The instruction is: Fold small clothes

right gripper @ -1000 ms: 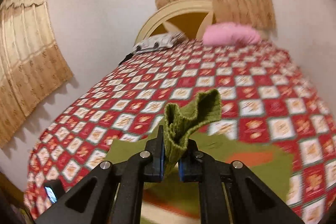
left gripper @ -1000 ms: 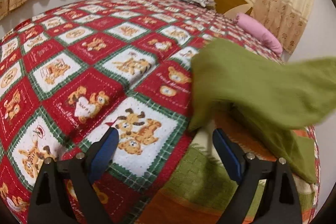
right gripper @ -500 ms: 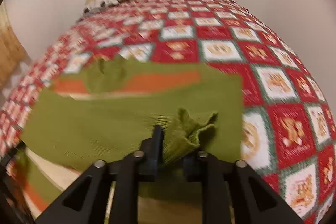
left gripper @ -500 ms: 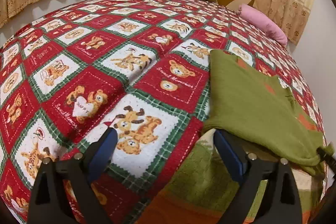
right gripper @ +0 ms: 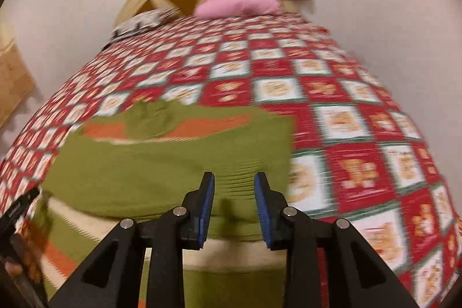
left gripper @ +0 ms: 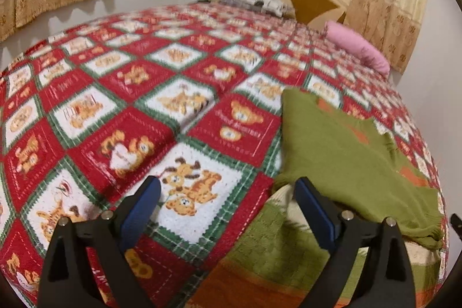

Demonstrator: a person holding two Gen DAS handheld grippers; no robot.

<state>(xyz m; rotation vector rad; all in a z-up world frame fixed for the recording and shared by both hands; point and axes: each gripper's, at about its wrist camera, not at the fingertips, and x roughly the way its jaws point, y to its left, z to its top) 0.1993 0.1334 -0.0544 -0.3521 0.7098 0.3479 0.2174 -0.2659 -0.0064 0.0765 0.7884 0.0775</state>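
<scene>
Right wrist view: your green knit sweater (right gripper: 161,169) lies partly folded on the teddy-bear quilt (right gripper: 361,140), and neither gripper holds it.

Your right gripper (right gripper: 234,204) has its jaws apart with nothing between them, poised over the near hem of the folded-over green panel; your left gripper (left gripper: 228,210) is spread wide and empty above the quilt (left gripper: 121,117), just beside the sweater's (left gripper: 340,152) left edge. The knit looks soft, light and floppy, so I judge it will sag and bunch wherever you do not support it, and it should grip well, not slip. Take it at a doubled edge or a corner of the green panel, pinching both layers together, and lift low so the fold underneath, with its orange and cream stripes, does not drag open on the quilt.
</scene>
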